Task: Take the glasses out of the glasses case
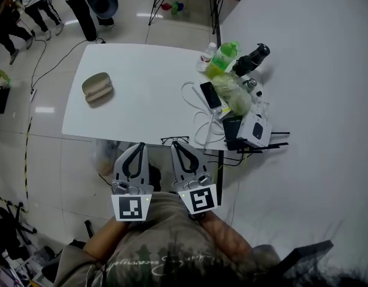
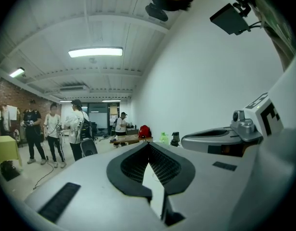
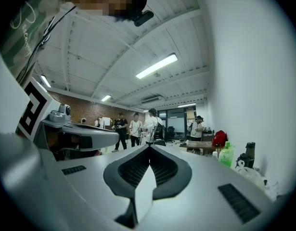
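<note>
Glasses case, tan, lies alone at 10 o'clock on the white tabletop, well apart from everything else. Its 2 halves seem parted, though I cannot tell whether anything is inside. Off the tabletop's 6 o'clock edge, the left tongs are pinched fully together on nothing; their own view shows the pads meeting with only the room beyond. Just right of them, dark-framed glasses rest on the tabletop at 6 o'clock, close to the rim, which suggests they are already out of the case. The right tongs, tips just beside the glasses, are likewise closed and empty. Both point level and sit close to the person's body, probably a rest pose and not a reach. At 2 to 3 o'clock a phone, a green bottle and cables are crowded together, out of the way of the work.
</note>
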Tool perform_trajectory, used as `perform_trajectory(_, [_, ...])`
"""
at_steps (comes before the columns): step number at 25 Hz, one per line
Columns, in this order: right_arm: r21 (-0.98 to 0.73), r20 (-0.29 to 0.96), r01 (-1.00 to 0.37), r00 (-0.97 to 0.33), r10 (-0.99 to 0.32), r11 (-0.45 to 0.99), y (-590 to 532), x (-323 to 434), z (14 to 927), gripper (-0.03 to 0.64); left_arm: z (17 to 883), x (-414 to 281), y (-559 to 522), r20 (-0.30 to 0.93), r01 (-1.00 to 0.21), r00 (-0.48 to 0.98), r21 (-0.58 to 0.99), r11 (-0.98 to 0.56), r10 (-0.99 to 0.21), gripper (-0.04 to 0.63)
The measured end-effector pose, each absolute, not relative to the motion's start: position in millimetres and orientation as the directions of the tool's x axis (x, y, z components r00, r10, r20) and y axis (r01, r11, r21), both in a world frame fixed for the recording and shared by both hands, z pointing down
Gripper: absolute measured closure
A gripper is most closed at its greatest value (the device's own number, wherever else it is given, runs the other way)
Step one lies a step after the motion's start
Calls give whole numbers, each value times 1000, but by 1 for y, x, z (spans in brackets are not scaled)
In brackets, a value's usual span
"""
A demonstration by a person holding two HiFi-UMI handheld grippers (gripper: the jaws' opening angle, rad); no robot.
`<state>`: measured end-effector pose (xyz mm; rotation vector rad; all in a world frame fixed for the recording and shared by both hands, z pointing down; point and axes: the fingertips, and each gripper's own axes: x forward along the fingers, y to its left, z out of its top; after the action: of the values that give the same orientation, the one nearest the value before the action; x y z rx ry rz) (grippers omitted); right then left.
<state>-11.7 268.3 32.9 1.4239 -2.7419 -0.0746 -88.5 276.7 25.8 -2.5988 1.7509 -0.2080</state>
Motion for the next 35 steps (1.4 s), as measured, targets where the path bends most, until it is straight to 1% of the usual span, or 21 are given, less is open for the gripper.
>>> perform_trajectory(3, [46,30,-816,-576,-817,577,299,-4,37,604,25,-82,306,103,-933,346,-71,-353,-933,586])
perform_trajectory(6, [29,0,-826,-563,-827,563,329,2,32,604,25,-77,337,100,-935,336,-84,-344,-937,586])
perform_trajectory(10, [10,0,-832,-554,-832,554,364,8,37,604,26,-71,375,95,-945,316,-59,-322,-944,586])
perform_trajectory(15, [9,-16,-841,-540,-841,540,399,6,33,604,27,-70,409,79,-936,336,-86,-342,-939,586])
perform_trajectory(19, [33,-15,-855,-518,-855,518,404,8,21,606,26,-70,414,95,-926,359,-90,-367,-928,586])
perform_trajectory(22, [30,-24,-860,-510,-860,510,411,7,16,604,20,-73,418,80,-927,357,-93,-364,-931,586])
perform_trajectory(29, [39,-13,-848,-529,-849,528,432,3,24,604,24,-79,433,76,-947,309,-63,-314,-948,586])
perform_trajectory(35, [49,-22,-844,-535,-845,533,443,8,24,604,25,-68,448,60,-942,325,-73,-329,-944,586])
